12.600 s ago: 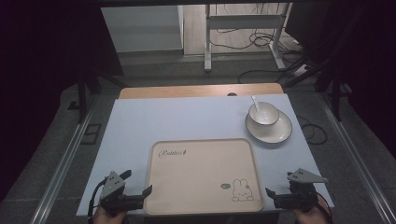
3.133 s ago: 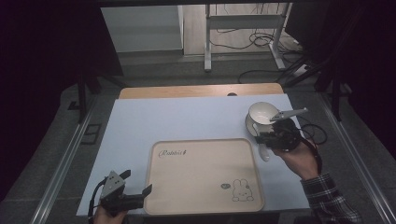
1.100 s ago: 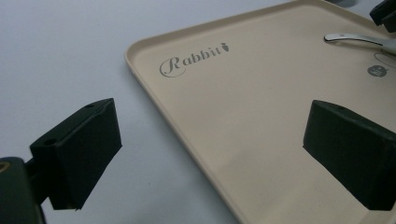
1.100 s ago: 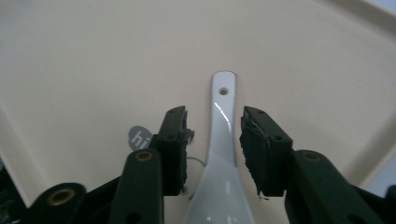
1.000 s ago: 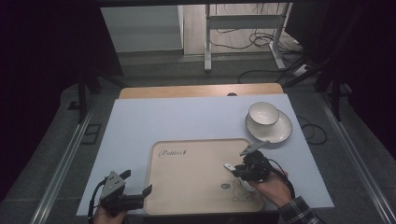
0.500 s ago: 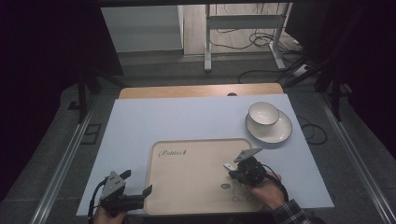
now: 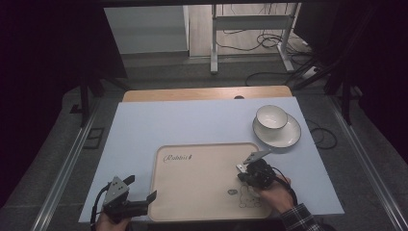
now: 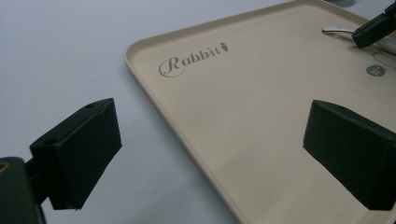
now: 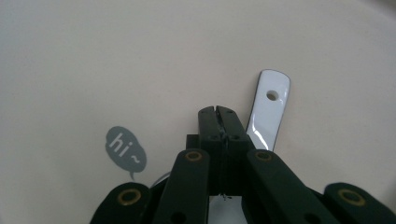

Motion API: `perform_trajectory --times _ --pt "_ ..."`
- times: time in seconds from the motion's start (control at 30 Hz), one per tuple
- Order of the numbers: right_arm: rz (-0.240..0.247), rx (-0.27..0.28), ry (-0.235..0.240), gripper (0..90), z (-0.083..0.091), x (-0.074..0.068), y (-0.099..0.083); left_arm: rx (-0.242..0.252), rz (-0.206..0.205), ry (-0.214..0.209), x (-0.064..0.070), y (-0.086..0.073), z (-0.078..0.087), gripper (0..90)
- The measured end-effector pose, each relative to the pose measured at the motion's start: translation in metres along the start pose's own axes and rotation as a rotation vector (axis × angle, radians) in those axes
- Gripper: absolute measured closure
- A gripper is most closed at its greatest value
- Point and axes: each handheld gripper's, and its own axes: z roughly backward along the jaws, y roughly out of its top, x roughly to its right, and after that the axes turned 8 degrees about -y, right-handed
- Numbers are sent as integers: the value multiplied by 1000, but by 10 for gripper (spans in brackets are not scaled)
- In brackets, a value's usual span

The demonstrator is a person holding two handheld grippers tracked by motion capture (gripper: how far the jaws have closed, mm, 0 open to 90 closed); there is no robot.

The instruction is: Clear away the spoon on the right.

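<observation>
A white spoon (image 9: 268,109) is pinched in my right gripper (image 9: 218,112), with its holed handle sticking out past the shut jaws. My right gripper (image 7: 243,176) hangs low over the right part of the beige "Rabbit" tray (image 7: 192,192), beside the printed rabbit drawing. In the left gripper view the spoon (image 8: 335,30) shows at the far right of the tray (image 8: 257,107), just above its surface. My left gripper (image 7: 153,196) is open at the tray's front left corner, and the left gripper (image 8: 215,149) straddles that rim with nothing held.
A white bowl (image 7: 271,117) stands on a white saucer (image 7: 291,137) at the back right of the pale blue mat (image 7: 192,125). A wooden table edge (image 7: 207,94) lies behind the mat. Dark floor, cables and metal rails surround the table.
The right gripper went to the bowl, took the spoon and carried it down-left onto the tray. Over the last second it barely shifted. The left gripper stayed still.
</observation>
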Motion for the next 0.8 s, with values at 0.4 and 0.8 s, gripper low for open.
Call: perform_trajectory --times 0.4,0.8 --pt "-33 14 -22 900 0 13 -1 -2 0 -1 0 0 0 38" --pt "-69 30 -43 900 2 26 -3 -2 0 -1 0 0 0 39"
